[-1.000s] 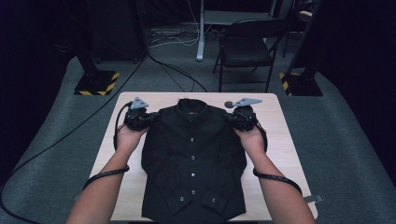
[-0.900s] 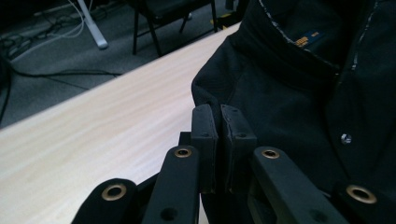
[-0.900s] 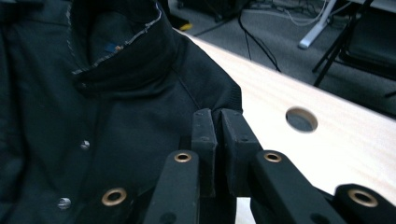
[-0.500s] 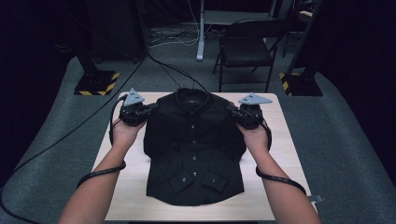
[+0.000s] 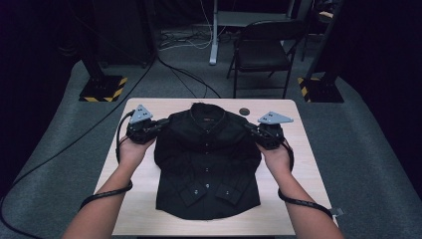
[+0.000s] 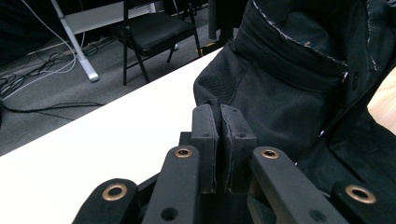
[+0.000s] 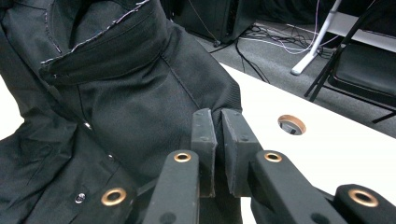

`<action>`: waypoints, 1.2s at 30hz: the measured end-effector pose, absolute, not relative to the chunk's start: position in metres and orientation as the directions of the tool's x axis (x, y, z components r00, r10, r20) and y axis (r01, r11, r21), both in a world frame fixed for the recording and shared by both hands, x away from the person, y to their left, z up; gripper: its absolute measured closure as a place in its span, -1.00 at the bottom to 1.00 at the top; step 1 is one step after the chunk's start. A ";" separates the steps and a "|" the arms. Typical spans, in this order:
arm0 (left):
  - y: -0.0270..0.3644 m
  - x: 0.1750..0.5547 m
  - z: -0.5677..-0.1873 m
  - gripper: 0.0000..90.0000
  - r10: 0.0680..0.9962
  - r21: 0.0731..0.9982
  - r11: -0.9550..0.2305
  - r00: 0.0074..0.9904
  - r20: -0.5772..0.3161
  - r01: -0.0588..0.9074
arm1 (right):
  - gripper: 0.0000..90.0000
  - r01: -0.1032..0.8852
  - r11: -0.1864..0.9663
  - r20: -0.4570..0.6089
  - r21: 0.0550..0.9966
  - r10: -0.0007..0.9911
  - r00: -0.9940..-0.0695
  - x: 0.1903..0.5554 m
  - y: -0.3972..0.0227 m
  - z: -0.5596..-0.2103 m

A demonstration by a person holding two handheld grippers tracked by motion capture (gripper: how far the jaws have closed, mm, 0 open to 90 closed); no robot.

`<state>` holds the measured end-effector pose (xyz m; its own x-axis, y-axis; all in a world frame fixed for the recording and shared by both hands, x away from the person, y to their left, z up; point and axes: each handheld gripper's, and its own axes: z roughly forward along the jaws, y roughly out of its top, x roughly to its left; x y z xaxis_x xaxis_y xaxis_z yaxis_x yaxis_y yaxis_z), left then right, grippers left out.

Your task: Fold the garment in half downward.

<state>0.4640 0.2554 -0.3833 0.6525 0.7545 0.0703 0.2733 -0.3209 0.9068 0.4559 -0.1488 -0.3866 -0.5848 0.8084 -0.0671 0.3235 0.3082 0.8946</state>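
Pinching the black button-up cotton shirt at both shoulders: left hand-held gripper clamped at 10 o'clock, right hand-held gripper at 2; long axis runs 12–6.

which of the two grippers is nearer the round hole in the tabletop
The right gripper, pinching the shirt shoulder, is nearer the hole; the left gripper grips the opposite shoulder.

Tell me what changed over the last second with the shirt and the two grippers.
Both grippers, the left gripper and the right gripper, carried the black shirt by its shoulders toward the far edge of the table; its hem slid away from the near edge. Both grippers stayed shut on the shoulders, and the shirt stayed folded and buttoned.
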 end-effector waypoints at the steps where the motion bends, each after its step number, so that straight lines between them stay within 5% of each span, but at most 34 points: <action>1: 0.254 0.463 -0.383 0.88 0.752 0.907 -0.322 0.655 0.072 0.271 | 0.87 0.325 0.306 -0.065 0.895 0.809 -0.584 0.455 -0.150 -0.388; 36: 0.260 0.447 -0.385 0.88 0.712 0.888 -0.362 0.699 0.066 0.284 | 0.86 0.340 0.350 -0.058 0.873 0.766 -0.640 0.433 -0.156 -0.383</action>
